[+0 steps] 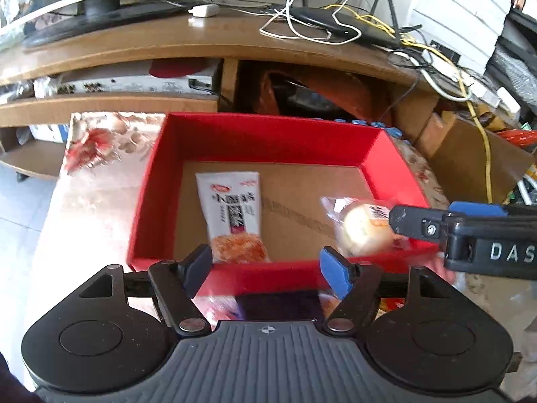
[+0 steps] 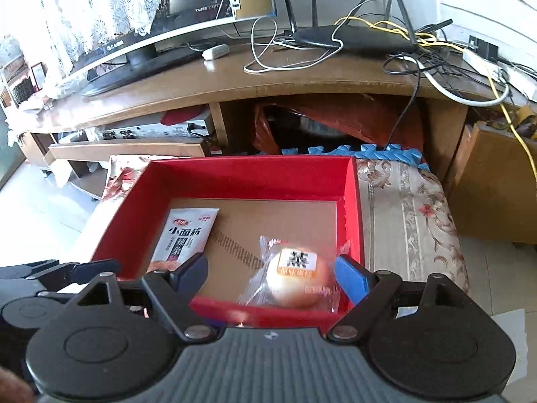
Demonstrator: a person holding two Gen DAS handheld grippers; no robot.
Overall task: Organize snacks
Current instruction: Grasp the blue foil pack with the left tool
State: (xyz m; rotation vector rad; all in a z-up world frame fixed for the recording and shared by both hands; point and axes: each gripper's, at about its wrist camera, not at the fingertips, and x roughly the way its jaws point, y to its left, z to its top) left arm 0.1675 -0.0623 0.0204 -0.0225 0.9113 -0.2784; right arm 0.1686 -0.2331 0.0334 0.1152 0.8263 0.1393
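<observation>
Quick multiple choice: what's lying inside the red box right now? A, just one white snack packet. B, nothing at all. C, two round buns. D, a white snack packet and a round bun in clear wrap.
D: the red box holds a white snack packet on its left side and a round wrapped bun on its right, both lying on the cardboard floor.

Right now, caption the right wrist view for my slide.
Open right gripper above red box holding wrapped bun and white snack packet.

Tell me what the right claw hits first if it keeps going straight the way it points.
Probably the wrapped round bun lying in the red box, between the open right claw fingers; depth is uncertain.
</observation>
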